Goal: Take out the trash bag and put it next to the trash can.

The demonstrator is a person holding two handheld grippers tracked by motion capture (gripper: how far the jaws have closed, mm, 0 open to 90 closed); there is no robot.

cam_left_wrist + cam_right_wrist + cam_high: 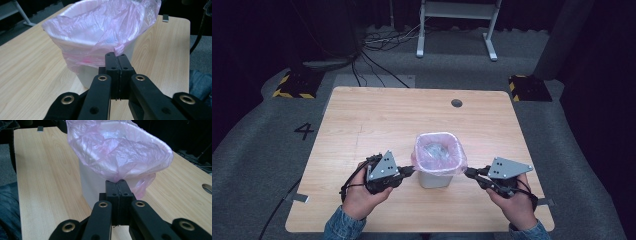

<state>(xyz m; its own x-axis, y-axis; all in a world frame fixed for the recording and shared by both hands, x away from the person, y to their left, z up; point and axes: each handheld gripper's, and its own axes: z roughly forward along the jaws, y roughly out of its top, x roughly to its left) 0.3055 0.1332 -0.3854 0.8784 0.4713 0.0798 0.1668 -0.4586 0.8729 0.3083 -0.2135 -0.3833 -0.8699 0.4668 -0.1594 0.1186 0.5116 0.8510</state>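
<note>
A small white bin (434,177) stands on the wooden surface (362,125), nearer the front edge than the back one and a little right of the middle. A thin pink bag (438,152) lines it, its top folded out over the rim and hanging down the outside walls. The left claw (410,170) comes in from the bin's left side, and in the left gripper view its jaws are pressed flat together on a gathered pinch of the pink bag (100,35) at the rim, the film bunching right at the tips of the left claw (116,55). The right claw (469,173) comes in from the bin's right side and does the same: in the right gripper view the right claw (117,182) has its jaws clamped tight on a twist of the pink bag (117,147) where it drapes over the bin (91,185). Both claws sit level with the rim, facing each other across the bin, each held in one of the person's hands near the front edge. A round hole (456,103) sits near the back edge of the surface, well apart from the bin.
</note>
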